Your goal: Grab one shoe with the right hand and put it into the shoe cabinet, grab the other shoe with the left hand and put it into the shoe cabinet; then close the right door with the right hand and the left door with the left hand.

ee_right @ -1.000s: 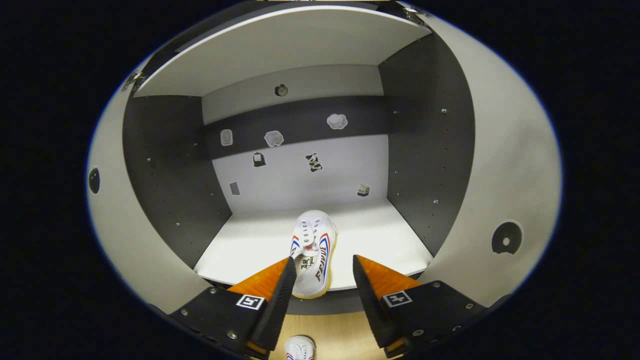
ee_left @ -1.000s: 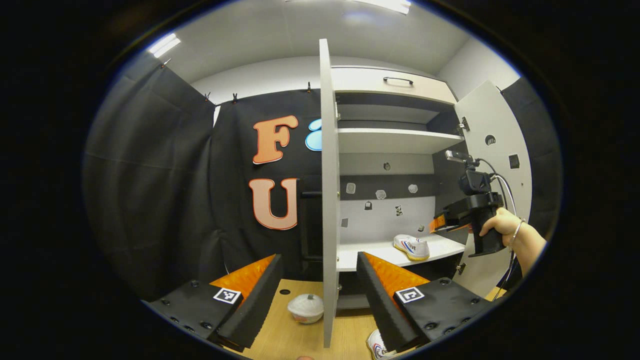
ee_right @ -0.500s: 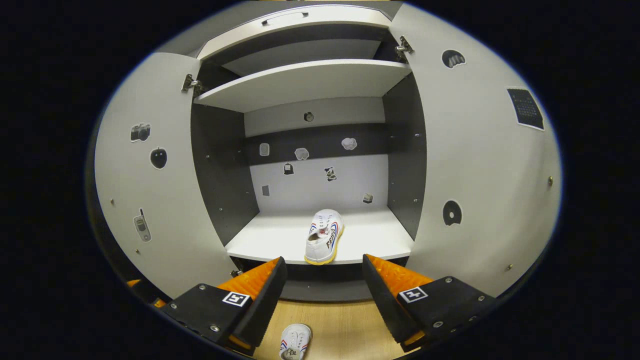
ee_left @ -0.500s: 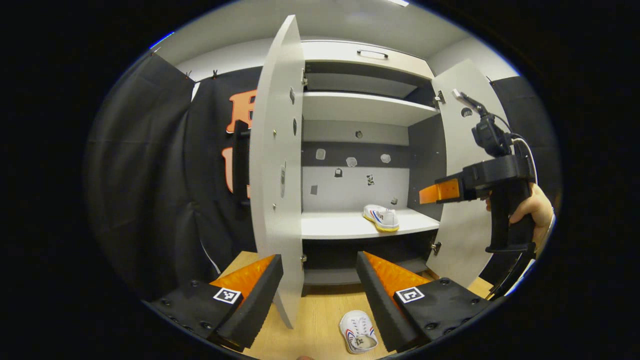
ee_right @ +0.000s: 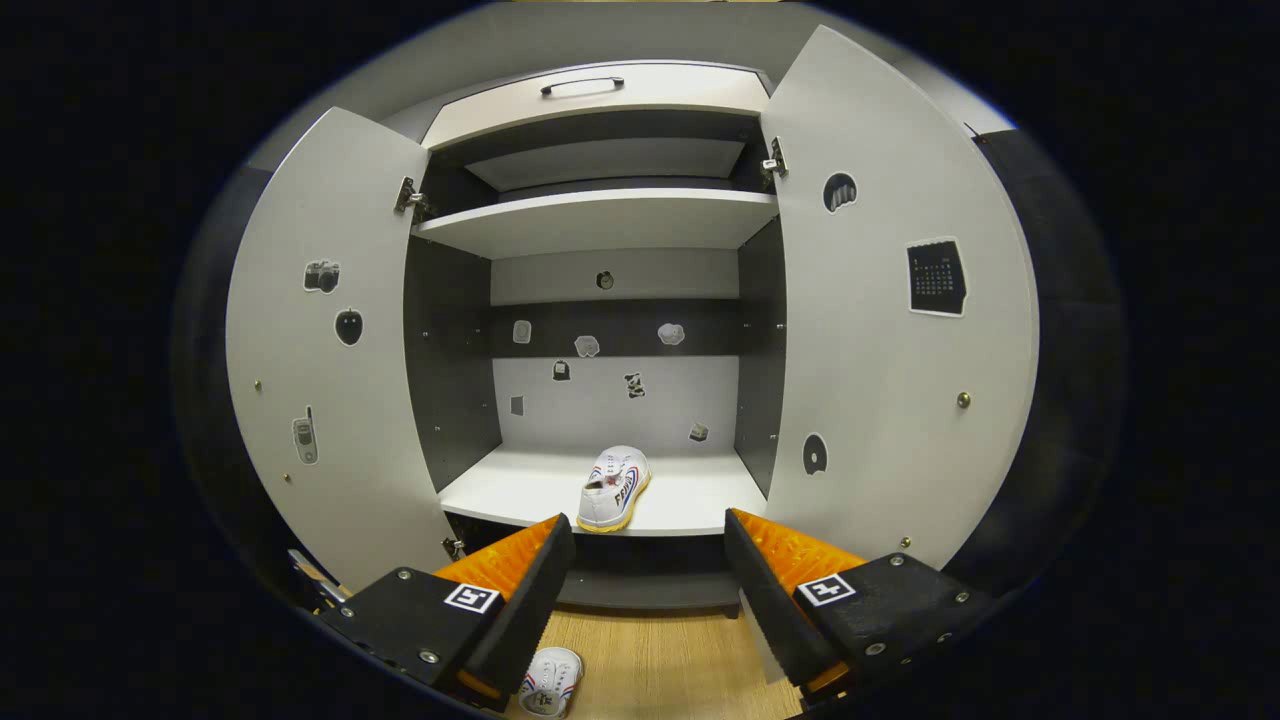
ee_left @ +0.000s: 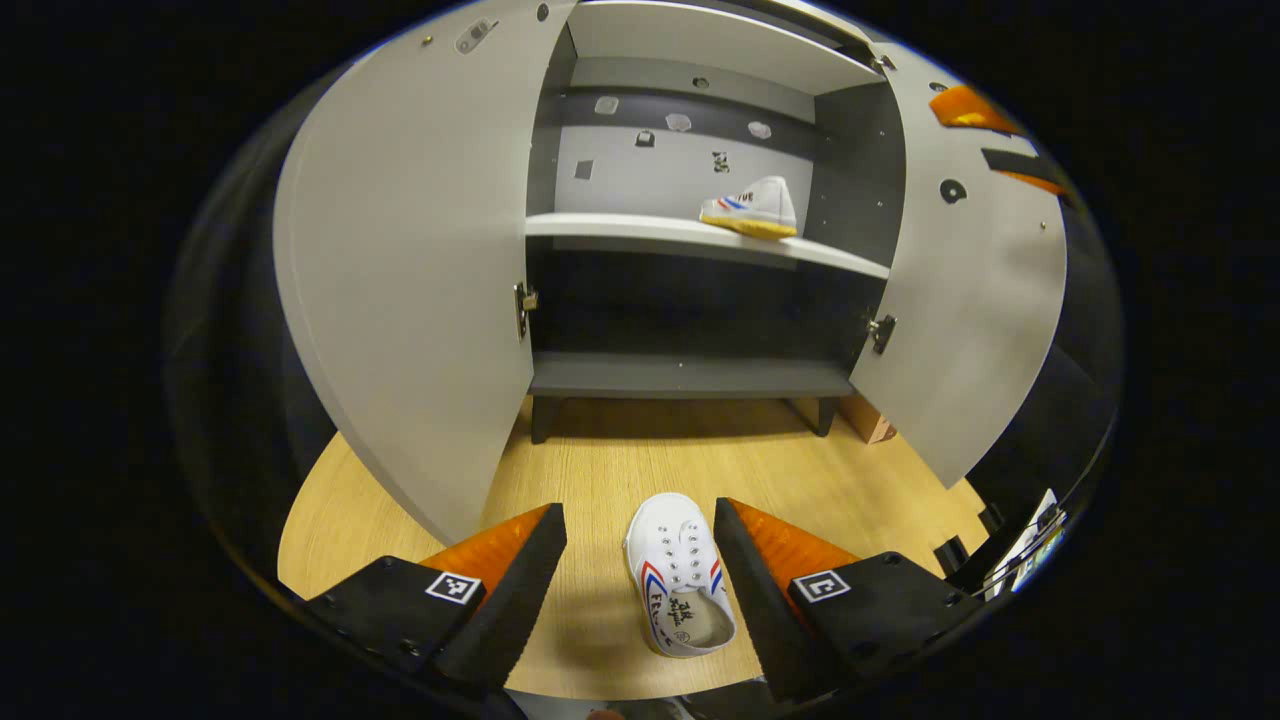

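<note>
White canvas shoe (ee_left: 680,575) with red-blue side stripes on light wood floor (ee_left: 620,460); second white shoe (ee_right: 614,487), yellowish sole; shoe cabinet (ee_right: 600,225) pale grey, dark grey inner walls.

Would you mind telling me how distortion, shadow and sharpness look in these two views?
Left gripper view: fisheye bows the grey cabinet doors; the white canvas shoe on the wooden floor is sharp, with a shadow beside it. Right gripper view: evenly lit, the white shoe on the shelf crisp, the doors curved.
</note>
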A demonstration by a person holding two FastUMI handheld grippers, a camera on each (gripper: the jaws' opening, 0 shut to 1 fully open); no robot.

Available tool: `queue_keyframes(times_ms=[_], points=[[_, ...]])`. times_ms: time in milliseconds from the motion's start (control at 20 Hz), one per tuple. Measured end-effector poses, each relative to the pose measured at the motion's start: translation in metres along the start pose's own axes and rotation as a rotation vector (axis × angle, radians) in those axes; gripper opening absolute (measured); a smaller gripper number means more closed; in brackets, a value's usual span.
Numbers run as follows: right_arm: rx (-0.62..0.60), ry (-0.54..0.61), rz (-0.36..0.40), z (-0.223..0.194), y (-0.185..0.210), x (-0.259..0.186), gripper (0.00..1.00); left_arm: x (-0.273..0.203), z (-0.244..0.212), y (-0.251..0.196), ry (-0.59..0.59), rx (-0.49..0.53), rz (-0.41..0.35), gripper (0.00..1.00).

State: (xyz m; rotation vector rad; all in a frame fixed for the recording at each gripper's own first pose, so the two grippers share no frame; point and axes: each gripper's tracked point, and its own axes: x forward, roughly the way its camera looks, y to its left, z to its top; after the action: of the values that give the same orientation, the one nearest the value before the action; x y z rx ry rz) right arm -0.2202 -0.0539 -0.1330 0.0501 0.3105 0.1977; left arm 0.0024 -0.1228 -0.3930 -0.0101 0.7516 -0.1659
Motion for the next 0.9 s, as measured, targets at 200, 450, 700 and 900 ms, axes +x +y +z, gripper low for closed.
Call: queue_keyframes(times_ms=[200, 450, 700, 900], points=[[0.012, -0.023, -0.007, 0.005, -0.011, -0.016, 0.93, 0.033, -0.052, 0.008, 0.106, 0.047, 0.036, 0.98], [0.010, -0.033, -0.013, 0.007, -0.022, -0.024, 0.93, 0.051, -0.098, 0.001, 0.218, 0.024, 0.005, 0.98], [0.019, -0.015, -0.016, -0.001, -0.029, -0.025, 0.93, 0.058, -0.133, -0.006, 0.315, -0.004, -0.022, 0.98], [0.017, -0.003, -0.014, -0.006, -0.031, -0.024, 0.93, 0.067, -0.156, -0.013, 0.378, -0.056, -0.050, 0.92]])
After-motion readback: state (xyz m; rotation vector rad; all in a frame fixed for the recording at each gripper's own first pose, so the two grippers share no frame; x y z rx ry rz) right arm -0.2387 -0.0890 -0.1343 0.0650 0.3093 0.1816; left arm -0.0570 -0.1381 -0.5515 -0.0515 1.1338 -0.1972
